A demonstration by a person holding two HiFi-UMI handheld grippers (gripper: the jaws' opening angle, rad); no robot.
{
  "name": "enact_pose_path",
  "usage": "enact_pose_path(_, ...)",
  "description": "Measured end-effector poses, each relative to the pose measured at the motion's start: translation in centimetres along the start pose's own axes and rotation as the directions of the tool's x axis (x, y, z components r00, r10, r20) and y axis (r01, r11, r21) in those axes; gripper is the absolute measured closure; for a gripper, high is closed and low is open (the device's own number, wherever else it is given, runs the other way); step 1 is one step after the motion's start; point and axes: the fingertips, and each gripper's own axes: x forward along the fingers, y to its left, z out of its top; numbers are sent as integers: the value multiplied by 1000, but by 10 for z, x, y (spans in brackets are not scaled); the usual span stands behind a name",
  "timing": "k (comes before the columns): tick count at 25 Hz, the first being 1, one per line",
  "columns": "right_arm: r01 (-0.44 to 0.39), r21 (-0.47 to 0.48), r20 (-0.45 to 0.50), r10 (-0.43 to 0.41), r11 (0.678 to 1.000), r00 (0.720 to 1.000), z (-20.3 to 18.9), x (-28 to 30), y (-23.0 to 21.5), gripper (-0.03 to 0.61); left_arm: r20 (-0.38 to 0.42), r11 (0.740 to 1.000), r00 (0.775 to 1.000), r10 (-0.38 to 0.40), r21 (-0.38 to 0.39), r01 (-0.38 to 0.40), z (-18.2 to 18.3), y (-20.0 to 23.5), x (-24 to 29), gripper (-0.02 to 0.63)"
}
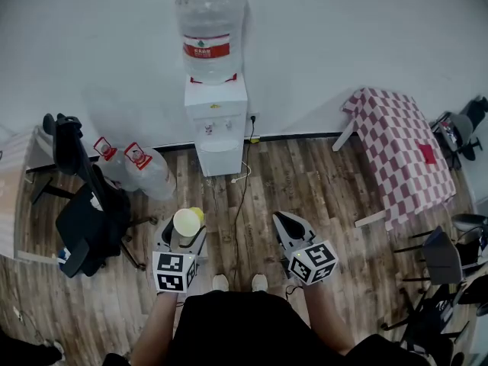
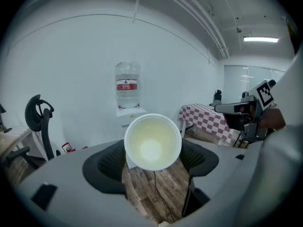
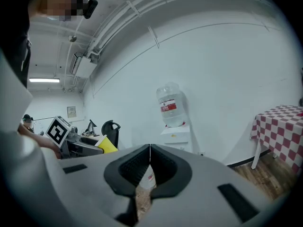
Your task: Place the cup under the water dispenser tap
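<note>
While the person is standing on the wooden floor [image 1: 305, 185] and facing the white wall, the left hand-held gripper [image 1: 185, 233] is clamping the yellow cup [image 1: 187, 221] between its jaws, which are standing wide around it. Seen from the left gripper view, the cup's pale rim is pressing against the dark ribbed pads [image 2: 106, 162] on both sides, and its open mouth is facing the camera. The cup is being carried in the air in front of the person, well apart from the water dispenser [image 1: 216, 124], which is standing against the wall straight ahead. A large clear bottle [image 1: 210, 33] with a red label is sitting upside down on top of the dispenser, and the taps are showing on its white front. The right hand-held gripper [image 1: 279, 218] is hanging beside the left one with its jaws pressed together and nothing between them. Two spare bottles [image 1: 145, 170] are lying on the floor left of the dispenser, next to a black office chair [image 1: 84, 212]. A table [image 1: 400, 151] under a red-and-white chequered cloth is standing off to the right.
</note>
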Motion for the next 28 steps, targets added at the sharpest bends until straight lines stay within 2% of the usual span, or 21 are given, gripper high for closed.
enact_pose_path(15, 87, 10, -25, -87, 996, 996, -13, 10, 37, 557, 9, 998, 999, -51, -24, 51, -29, 43, -20, 252)
enact_pose_path(28, 116, -12, -80, -117, 993, 990, -21, 24, 61, 557, -5, 995, 996, -90, -51, 89, -45, 71, -16, 252)
